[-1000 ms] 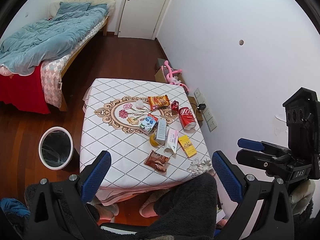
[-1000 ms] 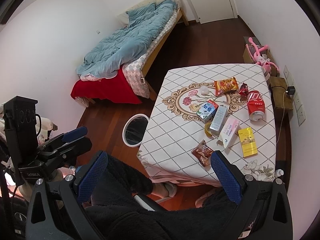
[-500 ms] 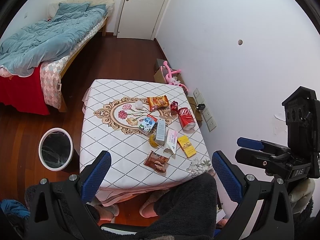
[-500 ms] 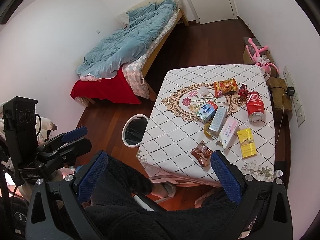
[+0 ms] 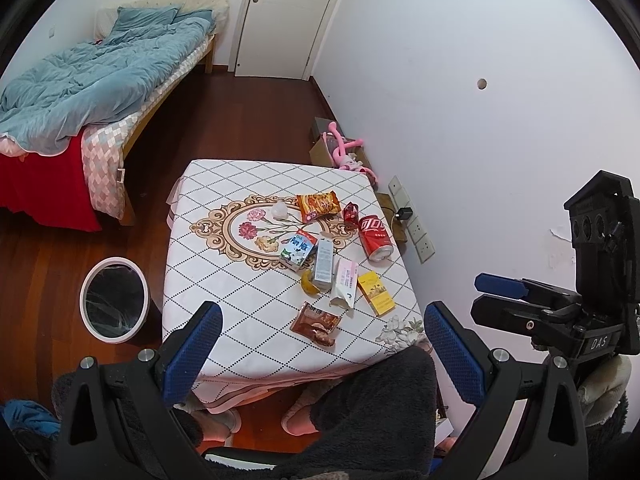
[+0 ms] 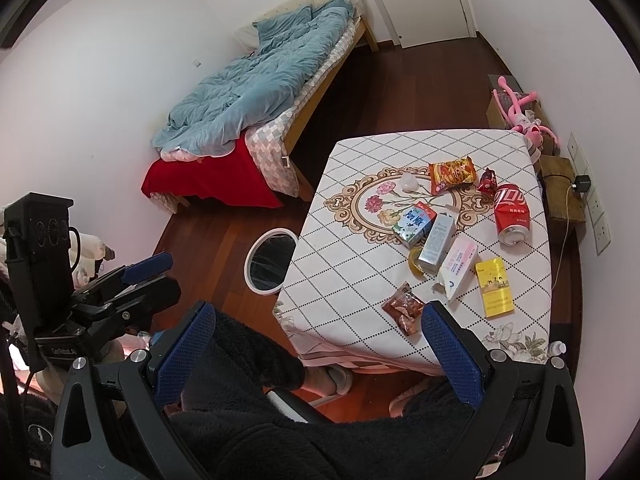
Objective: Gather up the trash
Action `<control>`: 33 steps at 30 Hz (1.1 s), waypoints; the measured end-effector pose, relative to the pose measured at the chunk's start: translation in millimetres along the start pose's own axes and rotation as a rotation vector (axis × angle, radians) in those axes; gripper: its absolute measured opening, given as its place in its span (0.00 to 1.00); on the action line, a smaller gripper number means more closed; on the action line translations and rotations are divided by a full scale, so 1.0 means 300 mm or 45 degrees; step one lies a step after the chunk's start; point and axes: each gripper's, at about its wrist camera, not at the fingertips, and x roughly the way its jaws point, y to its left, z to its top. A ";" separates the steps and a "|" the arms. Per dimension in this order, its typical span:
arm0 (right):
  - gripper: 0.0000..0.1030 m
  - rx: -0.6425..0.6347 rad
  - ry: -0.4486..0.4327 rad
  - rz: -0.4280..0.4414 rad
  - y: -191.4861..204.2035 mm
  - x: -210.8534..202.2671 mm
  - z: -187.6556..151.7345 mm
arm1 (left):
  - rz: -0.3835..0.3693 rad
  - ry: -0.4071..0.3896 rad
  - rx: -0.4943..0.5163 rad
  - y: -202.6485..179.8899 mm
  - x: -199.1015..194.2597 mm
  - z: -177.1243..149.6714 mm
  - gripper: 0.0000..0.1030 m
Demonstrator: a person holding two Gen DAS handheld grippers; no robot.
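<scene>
**Inspector:** Left gripper (image 5: 320, 350) held high above the near table edge, jaws spread wide, nothing between them; right gripper (image 6: 316, 352) likewise released and empty, raised over the person's lap; both well apart from any litter; I judge this a survey position, collection not yet begun.

**Clerk:** And the trash itself?

**Inspector:** All on the table (image 5: 224, 280), clustered toward the wall side; counted: one red can (image 5: 375, 237) lying on its side; one milk carton (image 5: 298, 249); one grey box (image 5: 323, 263) touching it; one pink-and-white carton (image 5: 344, 283); one yellow box (image 5: 376, 293); one orange snack bag (image 5: 318, 206); one small red wrapper (image 5: 351, 213); one brown wrapper (image 5: 317, 323) nearest the grippers; one banana peel (image 5: 309, 283), partly under the grey box; one pale crumpled bit (image 5: 279, 211), too small to identify.

**Clerk:** Receptacle?

**Inspector:** One white bin (image 5: 113, 299) on the floor beside the table's left edge, open-topped, lined dark; presumably placed there for short carries; the brown wrapper seems the easiest first pick.
</scene>
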 end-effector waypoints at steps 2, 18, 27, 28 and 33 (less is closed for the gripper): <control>1.00 -0.001 -0.001 0.001 0.000 -0.001 0.003 | -0.002 -0.002 0.000 0.004 -0.005 -0.002 1.00; 1.00 0.000 0.007 -0.003 -0.009 0.011 0.006 | -0.004 0.008 0.002 0.009 0.000 -0.002 1.00; 1.00 0.060 0.000 -0.047 -0.064 0.070 0.013 | 0.231 -0.029 0.086 0.024 0.145 0.041 1.00; 1.00 0.075 -0.006 -0.072 -0.082 0.086 0.018 | 0.272 -0.031 0.102 0.027 0.179 0.051 1.00; 1.00 0.202 -0.041 -0.241 -0.269 0.222 0.069 | 0.466 0.011 0.205 0.069 0.483 0.115 1.00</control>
